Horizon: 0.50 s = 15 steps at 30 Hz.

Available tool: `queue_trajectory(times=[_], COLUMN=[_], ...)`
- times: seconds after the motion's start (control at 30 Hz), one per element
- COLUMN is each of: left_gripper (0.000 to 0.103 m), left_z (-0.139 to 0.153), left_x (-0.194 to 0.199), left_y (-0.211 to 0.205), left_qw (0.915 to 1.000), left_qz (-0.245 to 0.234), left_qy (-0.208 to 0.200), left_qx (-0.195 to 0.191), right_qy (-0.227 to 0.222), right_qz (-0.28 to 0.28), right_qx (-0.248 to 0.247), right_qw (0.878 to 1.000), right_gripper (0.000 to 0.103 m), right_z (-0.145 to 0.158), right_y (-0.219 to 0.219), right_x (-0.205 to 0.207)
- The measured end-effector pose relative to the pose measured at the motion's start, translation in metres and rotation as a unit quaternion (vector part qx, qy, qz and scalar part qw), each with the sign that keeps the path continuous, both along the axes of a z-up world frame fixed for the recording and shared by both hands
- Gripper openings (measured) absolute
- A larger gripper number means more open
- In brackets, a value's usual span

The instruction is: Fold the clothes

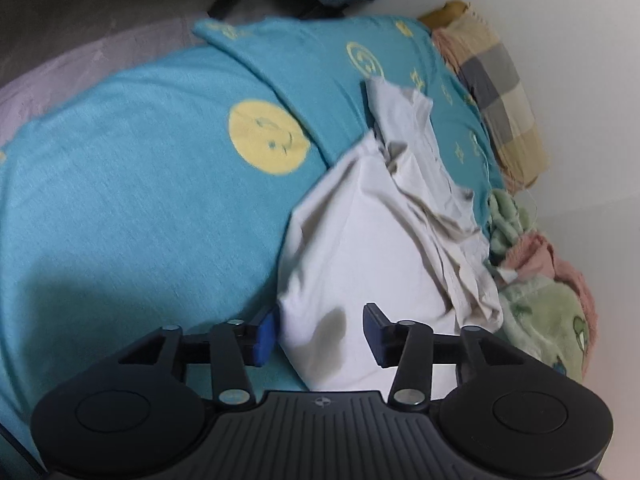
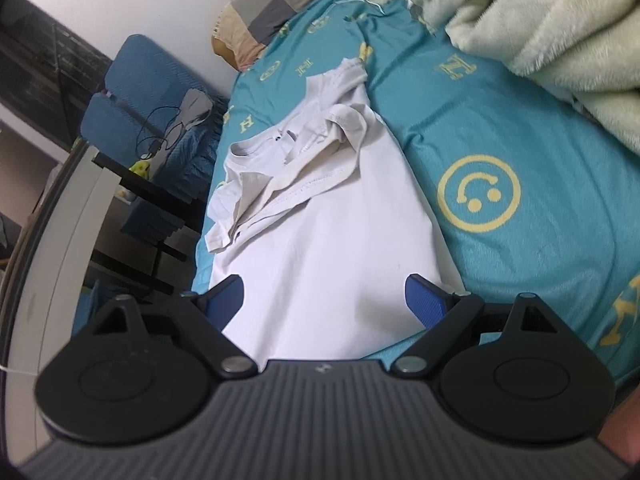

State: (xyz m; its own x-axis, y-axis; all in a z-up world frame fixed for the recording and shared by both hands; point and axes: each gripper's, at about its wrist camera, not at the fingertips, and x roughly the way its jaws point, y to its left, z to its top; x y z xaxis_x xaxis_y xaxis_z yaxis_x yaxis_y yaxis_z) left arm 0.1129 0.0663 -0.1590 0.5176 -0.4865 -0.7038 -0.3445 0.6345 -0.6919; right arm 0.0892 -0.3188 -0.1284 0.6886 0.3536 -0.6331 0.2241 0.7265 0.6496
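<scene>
A white T-shirt lies on a teal bed sheet with yellow smiley prints. Its sleeves and collar end are crumpled and folded over the body at the far end. In the left wrist view the shirt is bunched, with a grey stain near its close edge. My left gripper is open, its blue pads on either side of the shirt's near edge. My right gripper is open wide over the shirt's near hem, holding nothing.
A checked pillow lies at the head of the bed by the white wall. A fluffy green blanket is heaped beside the shirt. A blue chair and dark desk frame stand off the bed's edge.
</scene>
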Motion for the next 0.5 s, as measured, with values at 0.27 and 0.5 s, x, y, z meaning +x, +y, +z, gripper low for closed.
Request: queue_trajectory(times=[0.27,0.5], left_gripper=[0.053,0.022], left_z=[-0.017,-0.024], left_x=[0.004,0.008], left_y=[-0.005,-0.012], left_qw=[0.9989,0.9989], left_qz=[0.01,0.008], left_qy=[0.016,0.013], left_qx=[-0.042,-0.045], right_qy=[0.053,0.138], right_qz=[-0.034,-0.083], right_qx=[0.152,0.242], right_qw=[0.986,0.957], right_gripper=[0.089,0.09], right_z=[-0.034,-0.072], right_y=[-0.012,-0.007], right_x=[-0.004,-0.013])
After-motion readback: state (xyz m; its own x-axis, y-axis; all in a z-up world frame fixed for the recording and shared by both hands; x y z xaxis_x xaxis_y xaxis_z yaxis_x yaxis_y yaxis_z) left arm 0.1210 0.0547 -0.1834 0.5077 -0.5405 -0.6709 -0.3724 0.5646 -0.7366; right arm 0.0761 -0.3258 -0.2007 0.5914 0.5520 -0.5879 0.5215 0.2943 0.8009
